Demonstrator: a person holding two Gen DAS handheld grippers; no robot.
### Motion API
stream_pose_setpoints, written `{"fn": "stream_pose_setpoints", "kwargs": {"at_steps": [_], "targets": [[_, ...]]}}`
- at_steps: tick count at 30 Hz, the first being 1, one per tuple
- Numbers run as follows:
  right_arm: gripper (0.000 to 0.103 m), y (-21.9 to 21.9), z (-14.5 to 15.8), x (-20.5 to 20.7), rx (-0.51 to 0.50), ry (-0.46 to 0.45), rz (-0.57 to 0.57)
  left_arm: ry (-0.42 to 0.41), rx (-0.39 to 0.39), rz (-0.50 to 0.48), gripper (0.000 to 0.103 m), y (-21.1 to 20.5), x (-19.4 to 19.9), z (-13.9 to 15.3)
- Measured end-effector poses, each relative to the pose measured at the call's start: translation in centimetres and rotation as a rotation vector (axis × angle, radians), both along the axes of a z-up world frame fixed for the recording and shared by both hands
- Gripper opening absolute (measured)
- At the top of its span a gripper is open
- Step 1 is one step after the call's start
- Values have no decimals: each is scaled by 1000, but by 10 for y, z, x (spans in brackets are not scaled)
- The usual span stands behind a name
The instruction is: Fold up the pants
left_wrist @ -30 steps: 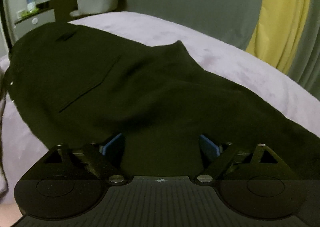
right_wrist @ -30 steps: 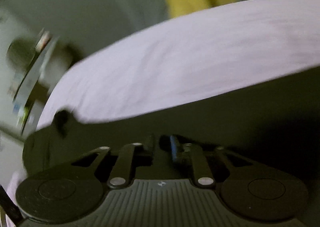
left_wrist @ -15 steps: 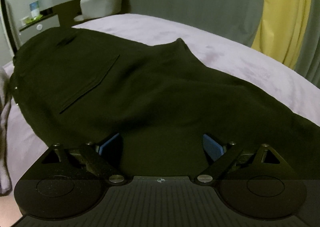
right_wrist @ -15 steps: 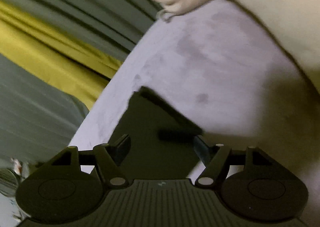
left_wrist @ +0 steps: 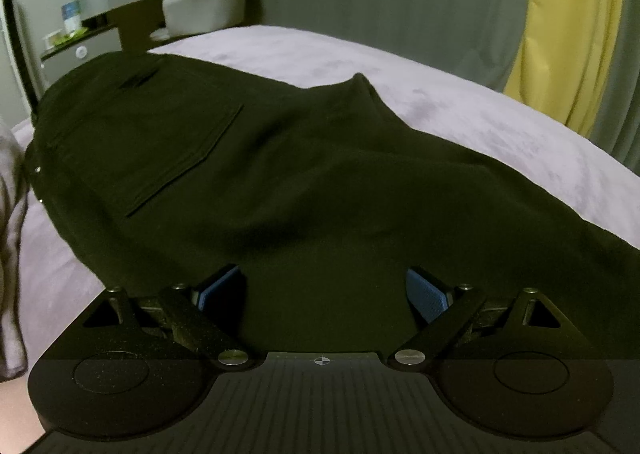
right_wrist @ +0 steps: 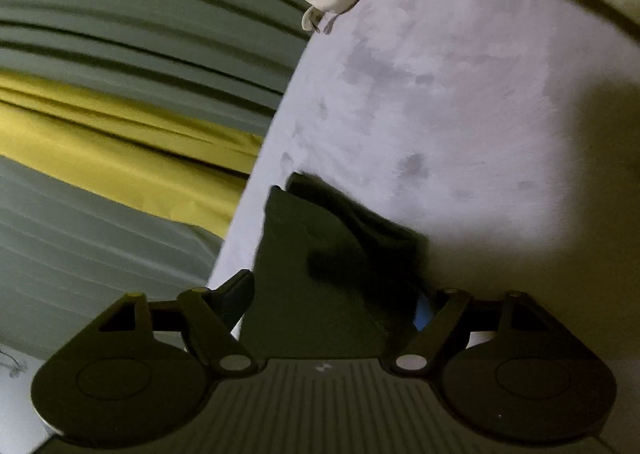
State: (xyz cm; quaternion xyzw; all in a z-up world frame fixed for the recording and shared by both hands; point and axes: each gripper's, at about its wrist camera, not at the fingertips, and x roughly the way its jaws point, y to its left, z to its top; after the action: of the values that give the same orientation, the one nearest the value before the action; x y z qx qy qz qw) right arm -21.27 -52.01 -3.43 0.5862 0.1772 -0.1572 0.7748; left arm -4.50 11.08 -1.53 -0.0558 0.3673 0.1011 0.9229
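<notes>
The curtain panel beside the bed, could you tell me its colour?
Yellow curtain panel, set among grey drapes; clearest in the left wrist view.

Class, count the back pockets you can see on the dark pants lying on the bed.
1. A single back pocket shows on the seat of the pants, left of centre in the left wrist view. Another may be hidden, folded underneath.

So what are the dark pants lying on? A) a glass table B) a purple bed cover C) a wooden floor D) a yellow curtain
B: in the left wrist view the dark pants are spread flat over the purple bed cover, which shows all around them; the yellow curtain hangs behind the bed, apart from the pants.
</notes>
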Motion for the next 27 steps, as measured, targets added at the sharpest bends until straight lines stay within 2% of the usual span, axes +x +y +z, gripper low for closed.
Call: {"fn": "stream_pose_setpoints", "kwargs": {"at_steps": [1, 2, 3, 5, 11, 12, 13, 14, 17, 19, 20, 21, 22, 23, 27], "targets": [[73, 0, 0, 0, 0, 0, 0, -1, -2, 1, 94, -1, 0, 0], [52, -1, 0, 1, 25, -9, -2, -1, -5, 1, 94, 0, 1, 0], [37, -1, 0, 1, 25, -9, -2, -2, -7, 3, 94, -1, 1, -1], [35, -3, -6, 1, 71, -15, -5, -4, -12, 4, 94, 0, 1, -1], [38, -2, -13, 11, 110, -17, -47, -7, -20, 5, 94, 0, 1, -2], [34, 0, -11, 13, 101, -8, -50, -9, -23, 6, 94, 0, 1, -2], [29, 3, -6, 16, 74, 12, -52, -11, -27, 7, 94, 1, 1, -2], [19, 6, 0, 19, 41, 39, -51, -12, -31, 8, 94, 1, 0, -2], [12, 22, 28, 29, -91, 79, -32, -16, -39, 6, 94, 3, 0, -1], [11, 39, 51, 39, -188, 49, 3, -19, -44, 7, 94, 4, 0, -1], [11, 62, 80, 49, -269, -5, 52, -20, -47, 8, 94, 4, 0, -1], [11, 62, 80, 49, -269, -5, 52, -21, -50, 8, 94, 5, 0, -1], [11, 95, 109, 63, -355, -71, 128, -23, -54, 9, 94, 5, 0, -1], [11, 95, 109, 63, -355, -71, 128, -25, -60, 10, 94, 6, -1, 0], [12, 175, 139, 90, -502, -156, 325, -36, -99, 16, 94, 13, -4, 2]]}}
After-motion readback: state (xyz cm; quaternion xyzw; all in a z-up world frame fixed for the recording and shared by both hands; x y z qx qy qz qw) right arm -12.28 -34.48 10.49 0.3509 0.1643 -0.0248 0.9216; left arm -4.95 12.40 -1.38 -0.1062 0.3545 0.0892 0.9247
